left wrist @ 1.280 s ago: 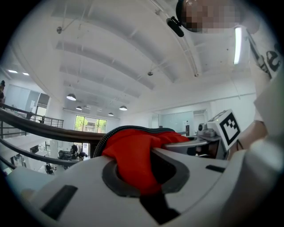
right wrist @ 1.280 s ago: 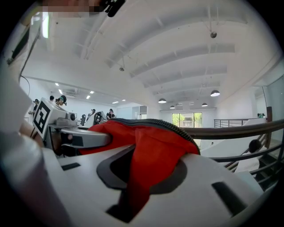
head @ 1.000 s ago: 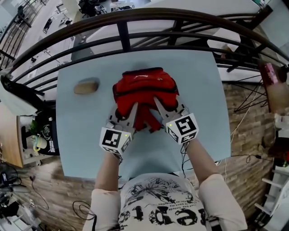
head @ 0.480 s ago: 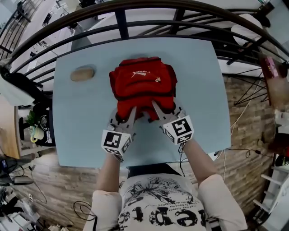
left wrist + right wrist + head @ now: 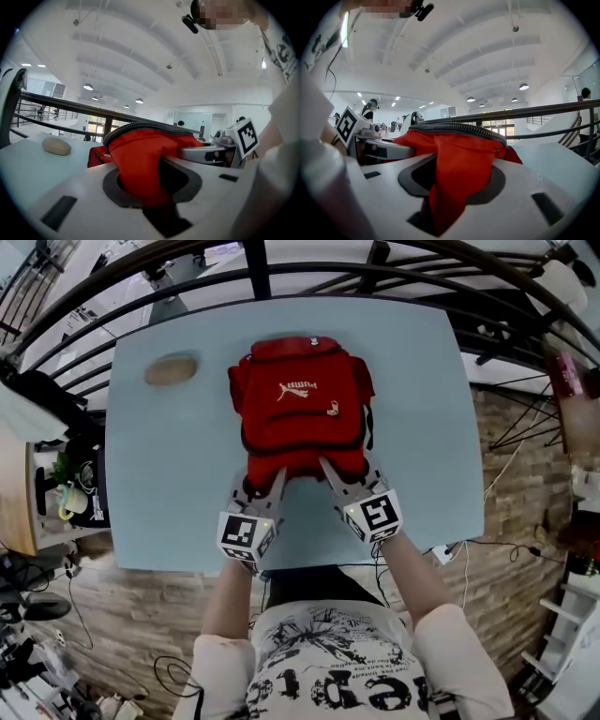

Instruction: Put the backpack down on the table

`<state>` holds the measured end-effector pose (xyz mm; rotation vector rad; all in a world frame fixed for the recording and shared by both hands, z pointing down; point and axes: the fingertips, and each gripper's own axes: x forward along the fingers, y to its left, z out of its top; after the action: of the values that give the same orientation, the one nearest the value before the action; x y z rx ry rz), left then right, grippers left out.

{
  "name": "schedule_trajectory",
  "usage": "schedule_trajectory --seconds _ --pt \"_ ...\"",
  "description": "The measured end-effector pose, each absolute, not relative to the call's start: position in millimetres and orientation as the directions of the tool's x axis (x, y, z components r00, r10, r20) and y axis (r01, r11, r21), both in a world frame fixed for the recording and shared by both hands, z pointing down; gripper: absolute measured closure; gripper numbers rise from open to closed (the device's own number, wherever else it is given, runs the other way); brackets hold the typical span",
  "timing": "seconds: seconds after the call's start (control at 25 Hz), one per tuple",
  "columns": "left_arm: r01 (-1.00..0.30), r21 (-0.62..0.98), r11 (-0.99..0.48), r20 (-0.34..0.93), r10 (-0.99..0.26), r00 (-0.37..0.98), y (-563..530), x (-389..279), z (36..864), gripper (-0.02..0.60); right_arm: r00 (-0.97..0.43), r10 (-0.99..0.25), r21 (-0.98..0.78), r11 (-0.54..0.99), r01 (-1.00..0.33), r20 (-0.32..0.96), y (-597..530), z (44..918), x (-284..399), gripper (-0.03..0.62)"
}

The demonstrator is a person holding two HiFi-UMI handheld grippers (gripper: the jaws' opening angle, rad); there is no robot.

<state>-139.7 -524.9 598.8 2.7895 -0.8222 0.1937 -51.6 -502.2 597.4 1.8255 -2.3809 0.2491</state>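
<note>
The red backpack (image 5: pixel 300 404) lies flat on the light blue table (image 5: pixel 159 484), its logo side up. Both grippers sit at its near edge, side by side. My left gripper (image 5: pixel 264 479) has red fabric (image 5: pixel 140 159) pinched between its jaws, which are opening. My right gripper (image 5: pixel 345 470) also has a fold of red fabric (image 5: pixel 459 159) in its gap. Its jaws are opening too, and a dark gap shows beside the fabric. The fingertips of both are hidden under the bag's edge.
A beige oval stone-like object (image 5: pixel 171 370) (image 5: pixel 56 146) lies on the table to the left of the backpack. A dark metal railing (image 5: pixel 253 259) curves round the table's far side. The table's near edge is just behind the grippers.
The backpack has come down and away from me and now lies spread flat on the table. Both grippers went down and forward with it.
</note>
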Motion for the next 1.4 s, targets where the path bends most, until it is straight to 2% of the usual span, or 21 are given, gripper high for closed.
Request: schedule_trajectory --seconds 0.2,0.28,0.36,0.48,0.72,0.96,1.16,1.28,1.32,1.4 --pt "-0.556 0.175 -0.813 0.252 -0.509 0.823 -513.4 -145.6 621.1 0.473 -0.235 -0.951 -0.059 0.227 -0.972 0.201 -491.1 612.4 -48.7 0.399" --pt "-0.559 0.172 -0.811 0.268 -0.507 0.819 -511.5 -148.3 627.8 0.433 -0.231 -0.950 -0.065 0.222 -0.973 0.208 -489.0 617.5 -49.4 0.363" --pt "-0.563 0.176 -0.808 0.288 -0.505 0.814 -507.8 -149.8 636.4 0.377 -0.234 -0.946 -0.071 0.223 -0.972 0.226 -485.4 625.2 -50.6 0.293" --pt "-0.577 0.213 -0.788 0.322 -0.501 0.803 -496.7 -152.9 655.5 0.317 -0.235 -0.937 -0.075 0.223 -0.972 0.259 -474.1 639.2 -51.1 0.252" --pt "-0.635 0.253 -0.730 0.345 -0.545 0.764 -479.8 -169.3 675.7 0.275 -0.201 -0.936 -0.074 0.187 -0.979 0.289 -451.4 652.3 -46.6 0.213" --pt "-0.683 0.240 -0.689 0.325 -0.606 0.726 -469.6 -185.9 663.7 0.268 -0.150 -0.948 -0.029 0.148 -0.989 0.281 -425.8 643.0 -37.8 0.187" --pt "-0.710 0.209 -0.672 0.293 -0.649 0.702 -454.6 -200.9 636.1 0.270 -0.122 -0.964 0.006 0.127 -0.992 0.237 -419.6 605.1 -33.3 0.265" --pt "-0.695 0.181 -0.696 0.266 -0.645 0.716 -443.2 -198.5 609.4 0.273 -0.132 -0.969 0.003 0.135 -0.991 0.209 -414.7 580.8 -36.1 0.358" --pt "-0.689 0.172 -0.704 0.263 -0.642 0.720 -439.2 -196.5 601.2 0.288 -0.130 -0.971 0.011 0.135 -0.991 0.199 -411.0 572.1 -37.4 0.389" --pt "-0.689 0.146 -0.710 0.260 -0.644 0.719 -432.1 -193.8 584.6 0.419 -0.125 -0.977 0.031 0.132 -0.991 0.175 -402.0 552.0 -41.4 0.464"
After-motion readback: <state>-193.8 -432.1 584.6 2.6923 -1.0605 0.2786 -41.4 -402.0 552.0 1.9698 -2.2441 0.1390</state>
